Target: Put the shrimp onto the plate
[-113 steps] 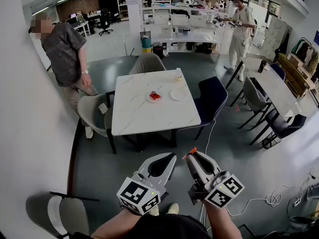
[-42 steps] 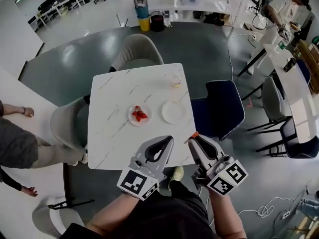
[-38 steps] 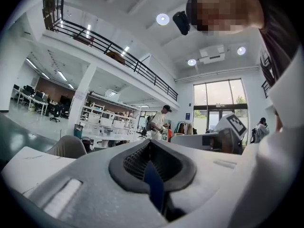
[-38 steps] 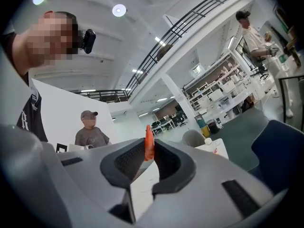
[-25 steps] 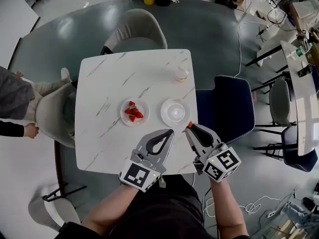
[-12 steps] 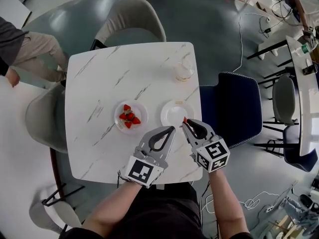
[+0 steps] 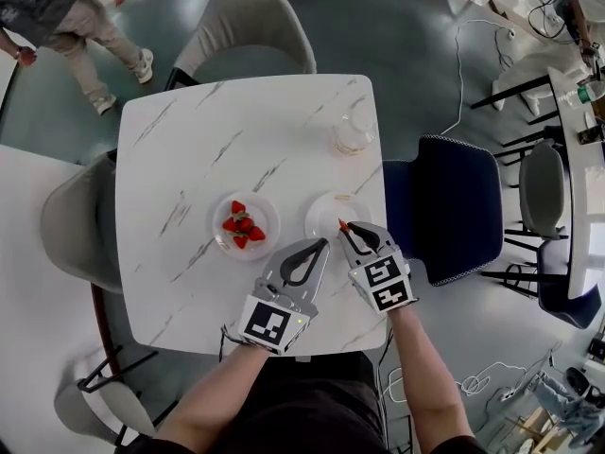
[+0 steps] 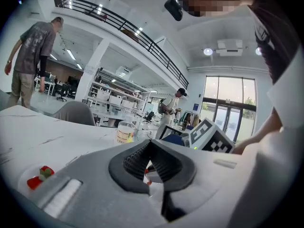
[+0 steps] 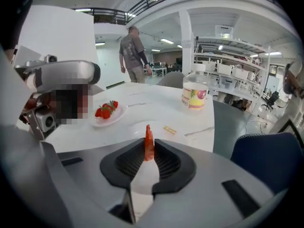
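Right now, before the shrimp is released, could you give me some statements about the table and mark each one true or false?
1. The right tongs grip the shrimp. True.
2. The left tongs hold a strawberry. False: they are shut on nothing.
3. The shrimp lies flat on the empty plate. False: it is in the right tongs, at that plate's near edge.
4. The strawberries lie on the other plate. True.
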